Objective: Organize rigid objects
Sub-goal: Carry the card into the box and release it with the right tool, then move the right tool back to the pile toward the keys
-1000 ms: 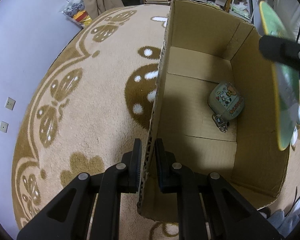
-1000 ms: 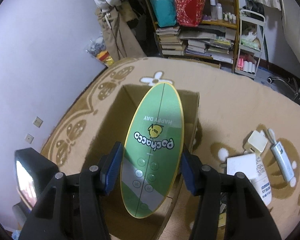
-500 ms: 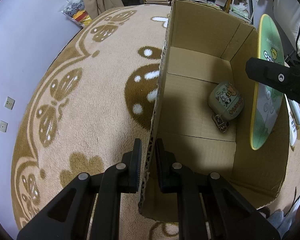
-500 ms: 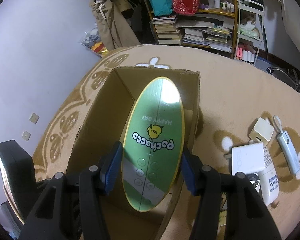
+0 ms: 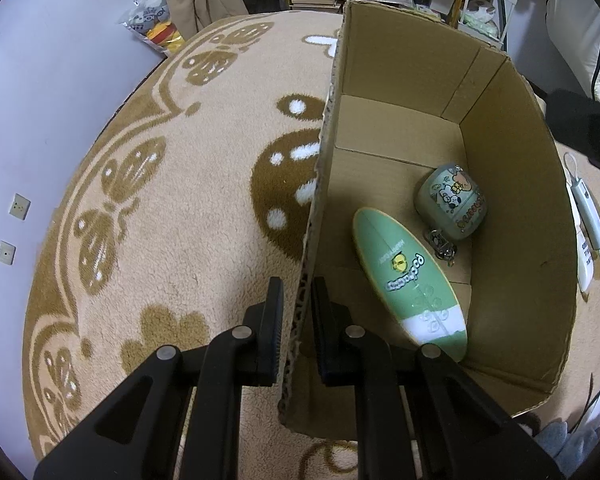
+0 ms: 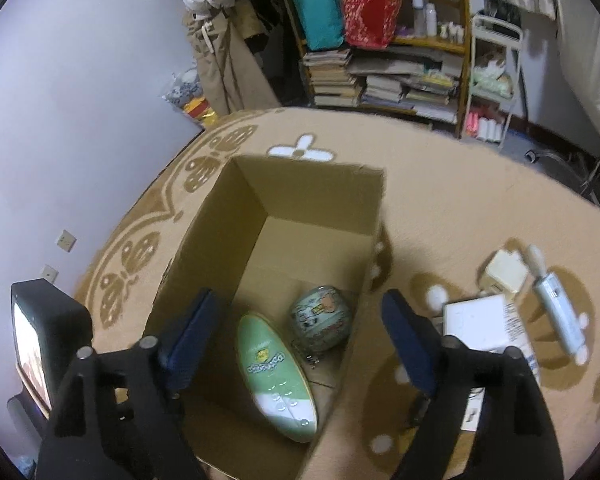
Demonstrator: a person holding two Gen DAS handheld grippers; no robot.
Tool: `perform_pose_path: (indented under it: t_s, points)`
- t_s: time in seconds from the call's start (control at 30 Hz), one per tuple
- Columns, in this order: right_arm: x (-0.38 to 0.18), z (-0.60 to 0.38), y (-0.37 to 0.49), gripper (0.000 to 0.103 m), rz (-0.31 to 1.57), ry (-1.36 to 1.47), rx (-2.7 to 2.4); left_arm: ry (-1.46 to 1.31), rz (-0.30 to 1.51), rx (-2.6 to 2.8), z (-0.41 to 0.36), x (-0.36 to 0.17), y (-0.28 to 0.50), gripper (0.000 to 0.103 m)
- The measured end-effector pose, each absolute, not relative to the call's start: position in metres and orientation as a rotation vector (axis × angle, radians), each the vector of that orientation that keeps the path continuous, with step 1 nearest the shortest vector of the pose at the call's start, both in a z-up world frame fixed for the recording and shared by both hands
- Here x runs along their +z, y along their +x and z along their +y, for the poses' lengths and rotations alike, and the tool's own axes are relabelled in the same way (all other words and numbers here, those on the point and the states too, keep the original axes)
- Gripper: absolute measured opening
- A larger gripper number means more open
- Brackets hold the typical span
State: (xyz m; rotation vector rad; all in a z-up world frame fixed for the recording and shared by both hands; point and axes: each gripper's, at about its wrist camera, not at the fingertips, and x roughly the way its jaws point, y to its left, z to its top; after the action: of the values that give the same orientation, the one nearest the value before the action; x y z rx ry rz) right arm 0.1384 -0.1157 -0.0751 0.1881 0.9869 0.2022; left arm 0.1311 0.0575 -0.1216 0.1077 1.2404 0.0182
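The green oval board [image 6: 276,372] lay flat on the floor of the cardboard box [image 6: 204,240], free of both grippers. In the right wrist view its long axis ran from about 11 o'clock to 5 o'clock, white end toward my camera. The round printed case [image 6: 320,318] sat just beside it at 1 o'clock, its keyring [image 5: 442,246] near the board's edge; I could not tell whether they touched.

My right gripper [image 6: 296,344] hung above the box with its jaws wide apart. They had just been opening, and nothing was between them: the board was well below the pads [image 6: 188,336], not in contact. I judged this placement complete.

My left gripper [image 5: 296,324] was closed on the box's left wall [image 5: 324,168], one finger outside on the rug [image 5: 160,200] and one inside, steadying the box.

The remaining loose items lay on the rug outside the box at about 3 o'clock from the right gripper: a white box [image 6: 480,320], a cream adapter [image 6: 504,272] and a pale tube-shaped device [image 6: 560,316], long axis near 11 to 5 o'clock. The right hand was the nearer one and the only free one. I judged that the next pick would call for swinging it right, toward 3 o'clock, with the jaws set across the chosen item's short side.
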Motion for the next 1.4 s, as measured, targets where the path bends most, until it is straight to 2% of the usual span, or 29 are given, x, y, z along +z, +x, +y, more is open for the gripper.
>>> perform_pose_path:
  t_s: [0.53,1.4]
  points:
    - [-0.068,-0.177,0.117,0.09,0.982,0.157,0.094,0.116,1.237,0.021,0.058,-0.12,0.13,0.013]
    - [-0.149,-0.212,0.077,0.09,1.146,0.275,0.042,0.14,1.231,0.023,0.056,-0.119,0.128,0.014]
